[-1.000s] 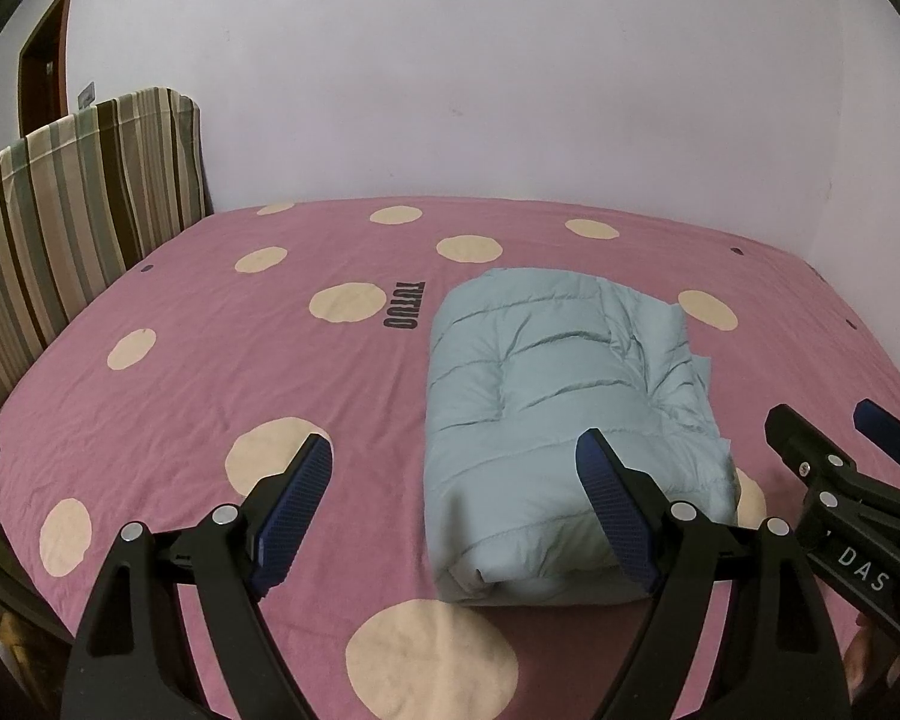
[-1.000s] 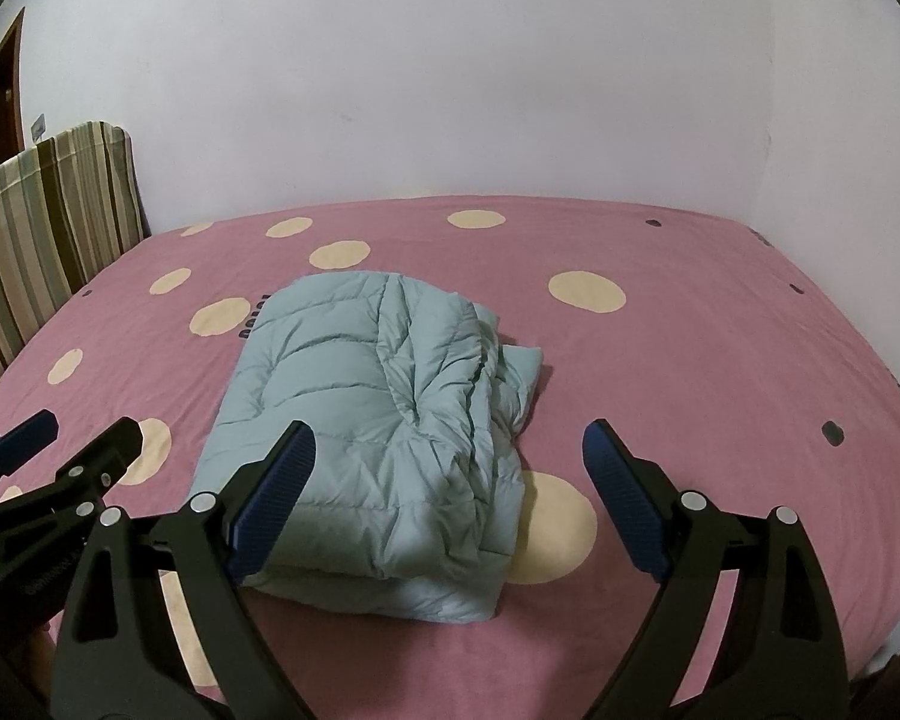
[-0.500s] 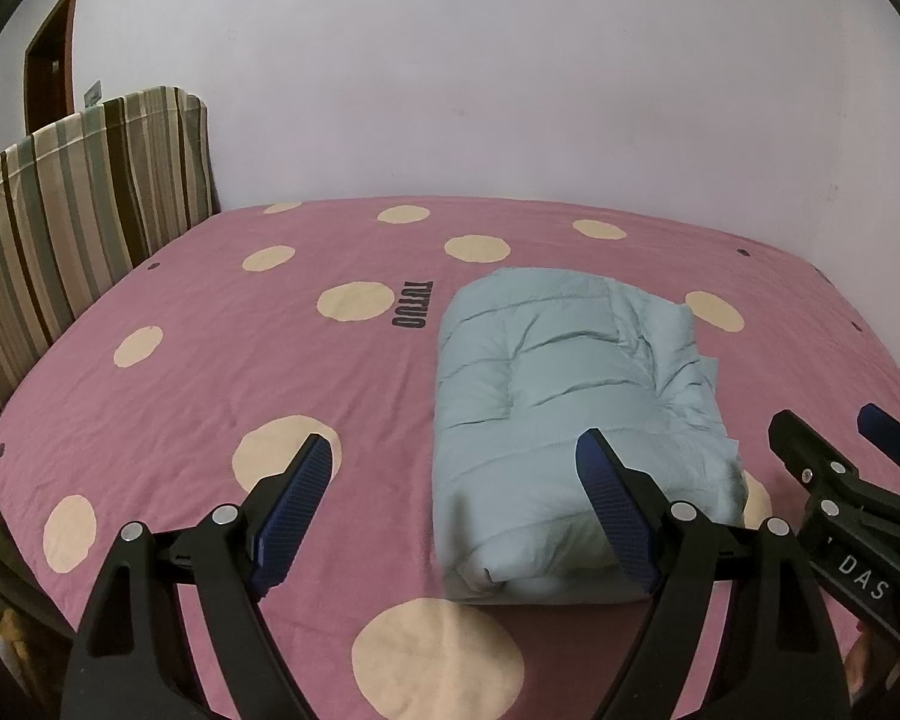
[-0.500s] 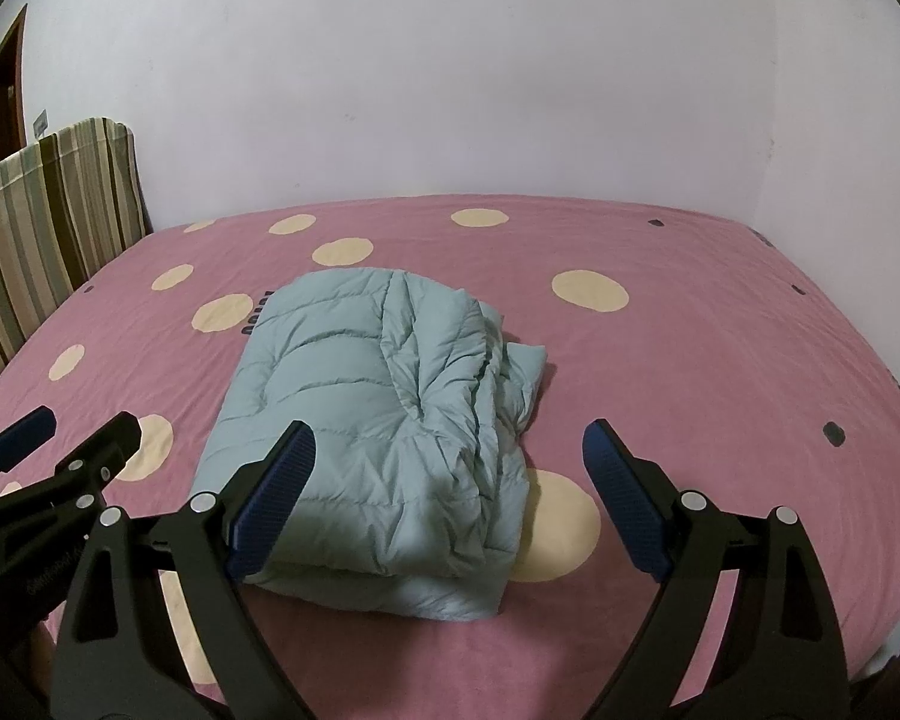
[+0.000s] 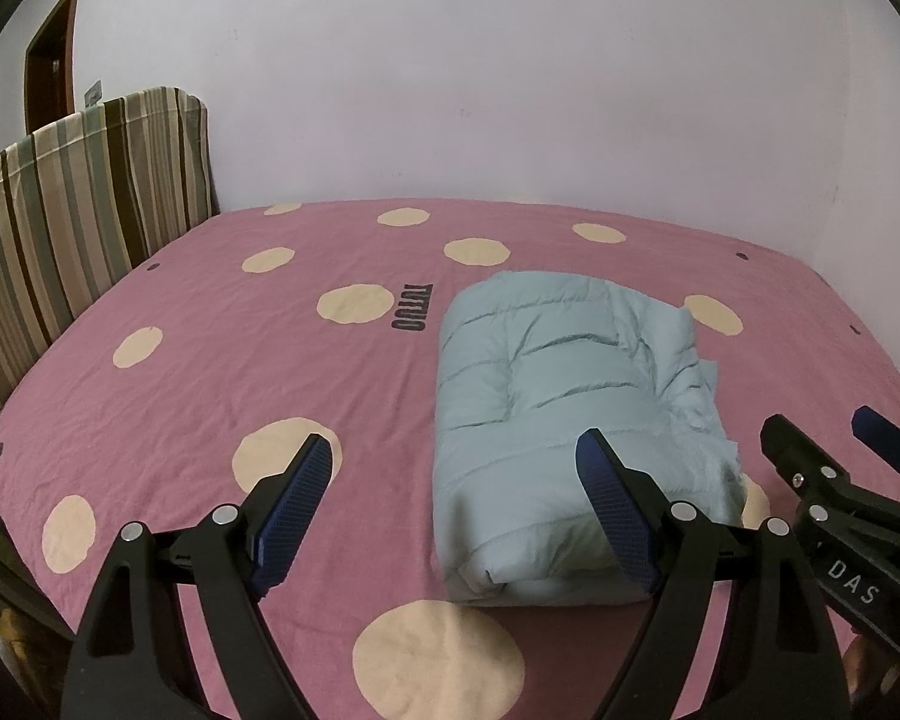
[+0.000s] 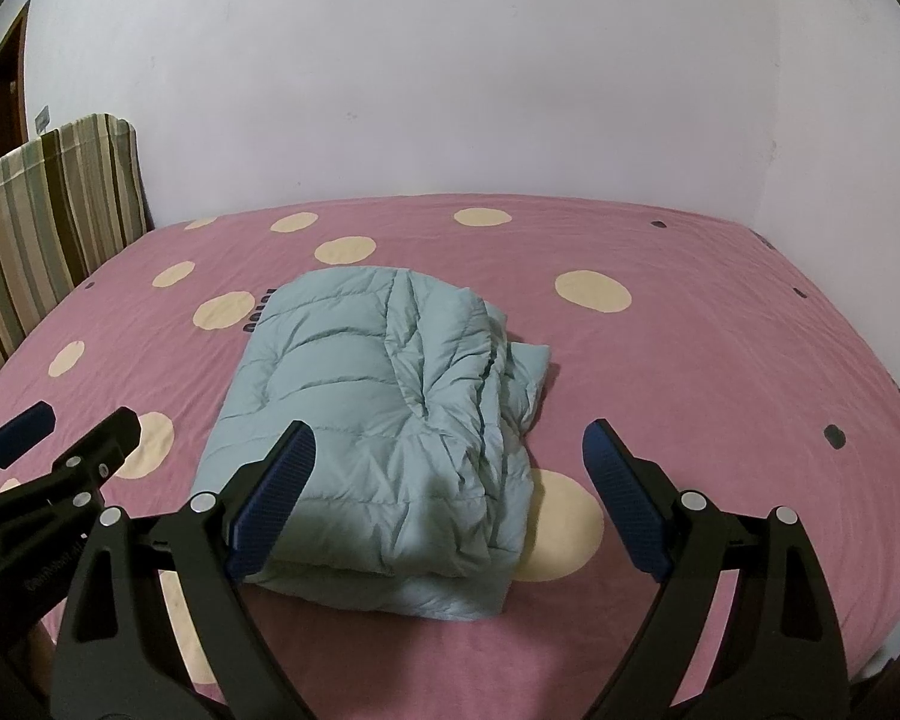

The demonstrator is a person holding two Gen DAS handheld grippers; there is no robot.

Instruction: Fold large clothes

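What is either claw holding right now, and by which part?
Nothing. The left claw and right claw are both open and empty; the folded jacket lies on the bed.

The folded jacket (image 6: 384, 420) sits on the bed (image 6: 720, 360), closer to the near edge than the far one by the wall (image 6: 450, 72). A cushion (image 6: 42, 210) stands along the bed's left edge, I think leaning up at the far left corner. Both grippers hang over the near edge, left gripper (image 5: 456, 498) left of right gripper (image 6: 450, 480).
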